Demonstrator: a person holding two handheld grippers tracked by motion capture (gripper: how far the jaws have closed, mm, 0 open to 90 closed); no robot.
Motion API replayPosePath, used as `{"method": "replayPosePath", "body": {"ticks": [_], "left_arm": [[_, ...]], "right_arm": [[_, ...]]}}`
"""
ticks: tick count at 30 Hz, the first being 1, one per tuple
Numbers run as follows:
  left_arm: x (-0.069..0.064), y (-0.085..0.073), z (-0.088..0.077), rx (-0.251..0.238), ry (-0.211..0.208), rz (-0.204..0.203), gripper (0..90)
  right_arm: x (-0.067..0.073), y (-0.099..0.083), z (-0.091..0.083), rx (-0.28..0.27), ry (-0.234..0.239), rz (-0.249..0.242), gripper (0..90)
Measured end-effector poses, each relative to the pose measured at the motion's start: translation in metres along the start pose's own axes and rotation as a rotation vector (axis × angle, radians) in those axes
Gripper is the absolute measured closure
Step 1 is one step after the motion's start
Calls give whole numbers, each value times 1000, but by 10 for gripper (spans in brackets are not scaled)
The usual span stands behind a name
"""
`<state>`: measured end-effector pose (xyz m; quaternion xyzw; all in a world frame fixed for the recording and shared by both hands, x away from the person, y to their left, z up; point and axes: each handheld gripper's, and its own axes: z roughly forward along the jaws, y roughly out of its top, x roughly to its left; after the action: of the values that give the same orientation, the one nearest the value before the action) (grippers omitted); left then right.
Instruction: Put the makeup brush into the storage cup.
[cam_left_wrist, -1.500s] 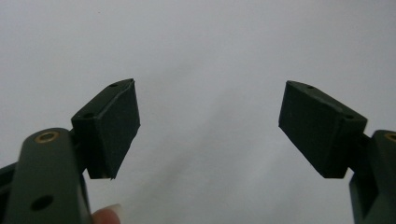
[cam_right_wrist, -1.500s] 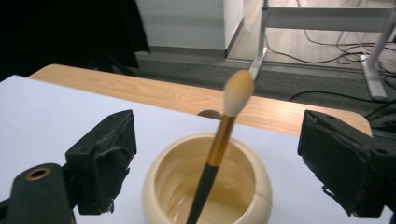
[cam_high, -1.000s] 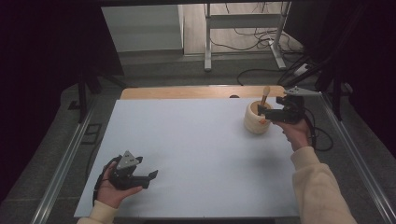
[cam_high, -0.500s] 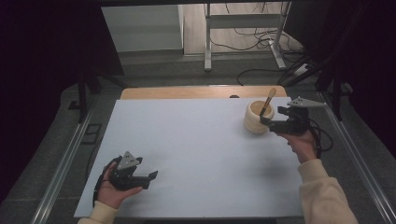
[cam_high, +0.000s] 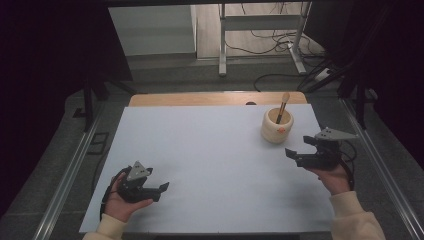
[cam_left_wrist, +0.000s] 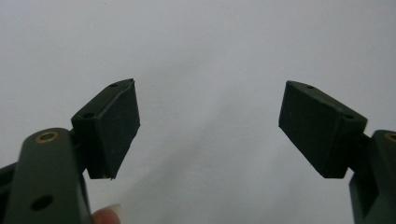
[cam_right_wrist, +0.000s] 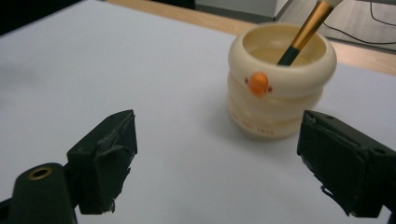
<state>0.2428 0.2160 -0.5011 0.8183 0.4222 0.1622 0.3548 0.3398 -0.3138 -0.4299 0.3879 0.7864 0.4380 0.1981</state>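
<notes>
A cream ribbed cup (cam_high: 276, 129) with a small orange mark stands at the far right of the white table (cam_high: 215, 150). A brush (cam_high: 283, 106) with a gold and black handle leans inside it. My right gripper (cam_high: 297, 146) hovers near and to the right of the cup, pointing left, open with nothing between its jaws. In the right gripper view the cup (cam_right_wrist: 280, 93) and brush (cam_right_wrist: 303, 32) sit just beyond the open right gripper (cam_right_wrist: 215, 163). My left gripper (cam_high: 161, 190) rests low at the near left, open over bare table, its left gripper (cam_left_wrist: 210, 130) jaws wide apart.
A wooden strip (cam_high: 200, 98) runs along the table's far edge. Metal rails (cam_high: 75, 165) flank both sides. A metal stand (cam_high: 260, 30) and cables (cam_high: 280, 80) lie on the floor behind.
My right gripper has drawn back from the cup toward the near right and sunk a little. The brush stays in the cup. The left gripper has kept still.
</notes>
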Motion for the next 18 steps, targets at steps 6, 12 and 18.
{"method": "replayPosePath", "body": {"ticks": [6,12,18], "left_arm": [[-1,0,2,9,-5,10,208],[-1,0,2,7,-6,10,208],[-1,1,2,6,-7,9,208]], "right_arm": [[2,-24,-5,36,-14,29,132],[6,-42,-17,57,-6,39,132],[6,-52,-25,55,9,55,137]]}}
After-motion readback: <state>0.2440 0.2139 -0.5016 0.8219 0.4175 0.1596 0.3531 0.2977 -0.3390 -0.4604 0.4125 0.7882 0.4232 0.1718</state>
